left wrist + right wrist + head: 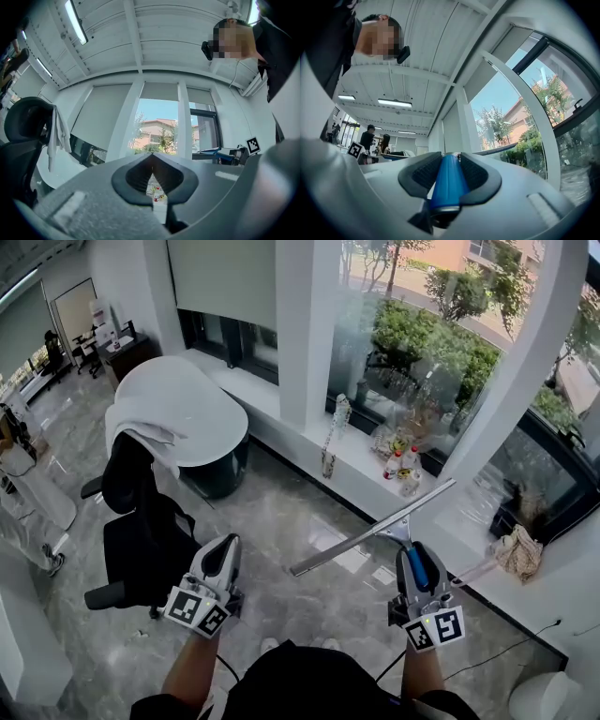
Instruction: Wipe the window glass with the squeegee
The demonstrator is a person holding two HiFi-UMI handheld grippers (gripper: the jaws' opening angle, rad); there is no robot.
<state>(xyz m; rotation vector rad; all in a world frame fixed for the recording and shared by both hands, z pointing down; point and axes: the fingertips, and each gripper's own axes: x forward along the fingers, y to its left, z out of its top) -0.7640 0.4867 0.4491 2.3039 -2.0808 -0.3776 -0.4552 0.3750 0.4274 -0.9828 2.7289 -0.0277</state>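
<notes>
near window (pixel 403 343), r gripper (pixel 415 554) grips squeegee (pixel 370 529); l gripper (pixel 223 551) closed, empty.

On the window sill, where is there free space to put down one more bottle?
Free: the sill between the bottles and the rag, and the stretch left of the pillar. Crowded: from the pillar to the bottles, where two slim items also stand.

Left gripper (pixel 152 158) jaws together, nothing between; window (pixel 159 124) ahead, chair (pixel 23 123) with white cloth (pixel 56 136) at left.
</notes>
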